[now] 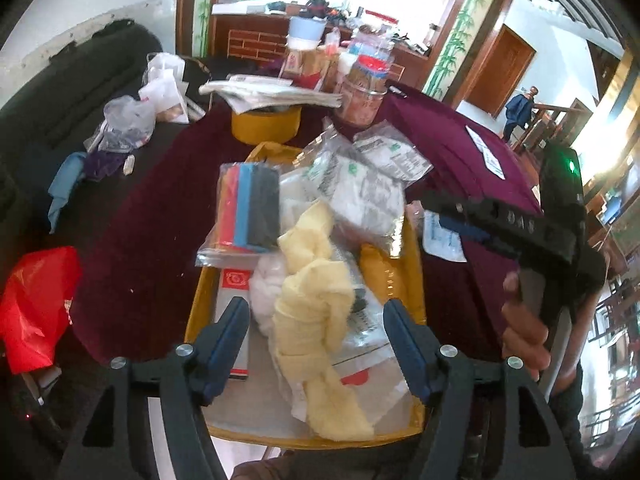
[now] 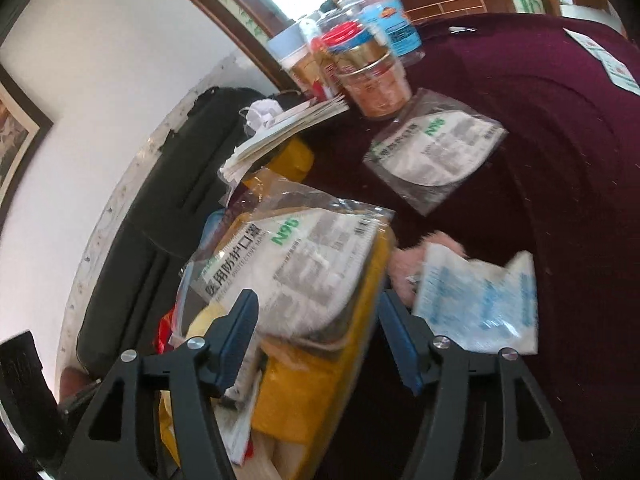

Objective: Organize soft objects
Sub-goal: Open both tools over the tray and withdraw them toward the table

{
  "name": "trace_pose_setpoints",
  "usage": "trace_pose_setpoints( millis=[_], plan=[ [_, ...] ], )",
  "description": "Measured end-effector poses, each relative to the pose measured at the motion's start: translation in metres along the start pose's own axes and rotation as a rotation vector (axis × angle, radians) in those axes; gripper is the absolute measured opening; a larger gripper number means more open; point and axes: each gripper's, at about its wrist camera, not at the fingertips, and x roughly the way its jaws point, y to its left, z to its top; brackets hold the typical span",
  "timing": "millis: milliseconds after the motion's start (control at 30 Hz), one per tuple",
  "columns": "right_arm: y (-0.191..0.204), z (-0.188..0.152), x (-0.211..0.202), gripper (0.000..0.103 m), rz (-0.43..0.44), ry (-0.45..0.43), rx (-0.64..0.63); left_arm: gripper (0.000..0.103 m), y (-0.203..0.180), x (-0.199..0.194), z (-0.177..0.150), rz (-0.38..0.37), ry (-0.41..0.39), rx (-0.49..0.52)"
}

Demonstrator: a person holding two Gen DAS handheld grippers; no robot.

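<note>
Left gripper (image 1: 316, 344) open, nothing clamped; it hangs over the yellow rectangular tray (image 1: 414, 276), knotted pale-yellow cloth (image 1: 312, 320) between its fingers but untouched. Right gripper (image 2: 316, 340) also open, empty, at the tray's right edge (image 2: 320, 392). In the tray: bagged stack of red, blue and grey sponges (image 1: 248, 208), white N95 mask in clear packet (image 2: 296, 268) on top of the pile. Second mask packet (image 2: 432, 152) lies beyond the tray on the maroon tablecloth (image 2: 560, 160); crumpled white-blue wrapper (image 2: 480, 304) just right of the tray.
</note>
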Motion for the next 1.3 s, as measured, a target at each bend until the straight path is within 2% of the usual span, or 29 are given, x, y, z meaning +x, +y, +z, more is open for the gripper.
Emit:
trace_pose_setpoints(
  millis=[200,300,533,767,1067,1200,1300],
  plan=[
    [-0.028,-0.024,-0.033,0.063,-0.043,-0.025,-0.002,0.073,-0.025,0.004,-0.001,-0.041,0.013,0.001],
    [-0.042,-0.033,-0.047,0.069,-0.048,-0.038,0.007,0.073,-0.041,0.010,-0.004,-0.057,0.034,0.008],
    [-0.057,-0.041,-0.055,0.075,-0.092,-0.036,-0.033,0.073,-0.063,0.017,-0.007,-0.074,0.058,0.021],
    [-0.053,-0.025,-0.041,0.076,-0.088,-0.002,-0.154,0.073,-0.068,0.030,-0.008,-0.092,0.088,0.028],
    [-0.048,0.024,0.007,0.077,-0.049,0.099,-0.298,0.073,-0.063,0.043,-0.006,-0.121,0.120,0.018],
    [-0.054,0.025,0.031,0.080,-0.060,0.167,-0.373,0.073,-0.062,0.048,-0.005,-0.129,0.129,0.021],
    [-0.055,0.015,0.024,0.081,-0.049,0.164,-0.420,0.073,-0.058,0.053,-0.004,-0.131,0.138,0.017]
  ],
)
